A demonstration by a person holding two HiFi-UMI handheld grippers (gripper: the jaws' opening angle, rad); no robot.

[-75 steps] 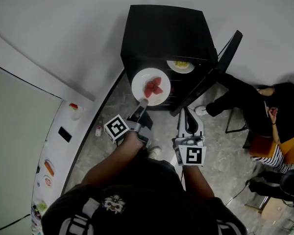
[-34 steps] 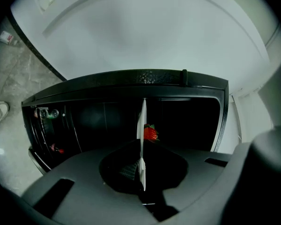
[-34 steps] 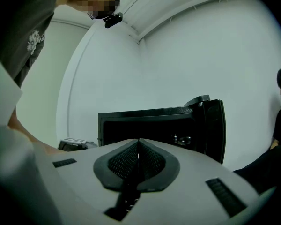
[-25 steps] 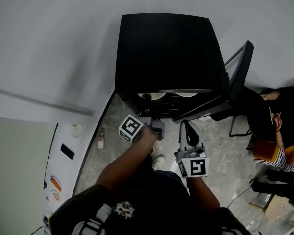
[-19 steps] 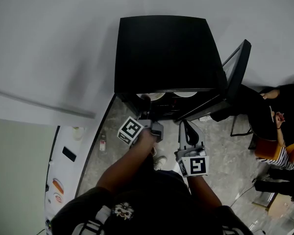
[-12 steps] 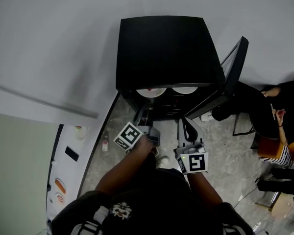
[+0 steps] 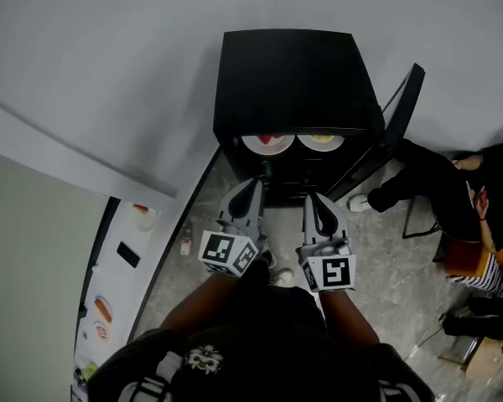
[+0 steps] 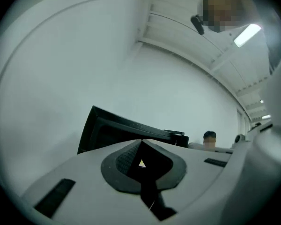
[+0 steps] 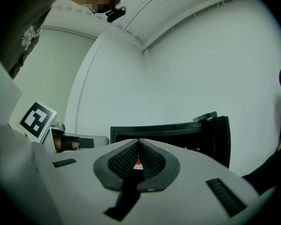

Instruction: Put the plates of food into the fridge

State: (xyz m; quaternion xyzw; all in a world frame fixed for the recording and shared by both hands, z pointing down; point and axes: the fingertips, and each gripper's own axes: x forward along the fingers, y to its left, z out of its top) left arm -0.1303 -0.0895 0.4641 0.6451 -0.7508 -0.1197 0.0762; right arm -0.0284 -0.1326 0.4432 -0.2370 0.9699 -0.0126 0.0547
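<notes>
The black fridge stands open, its door swung out to the right. On its shelf sit two white plates side by side: one with red food, one with yellow food. My left gripper hangs in front of the fridge, apart from the plates; its jaws have just been closing and are shut with nothing between them. Beside it my right gripper is shut and empty too. In the gripper views the left gripper and the right gripper both point at the fridge.
A person sits on a chair right of the open door. A white counter with small items runs along the left. A small bottle stands on the stone floor by the counter.
The left gripper let go of the red-food plate on the fridge shelf, drew back and up, and rolled upright next to the right gripper. The right gripper shifted slightly.
</notes>
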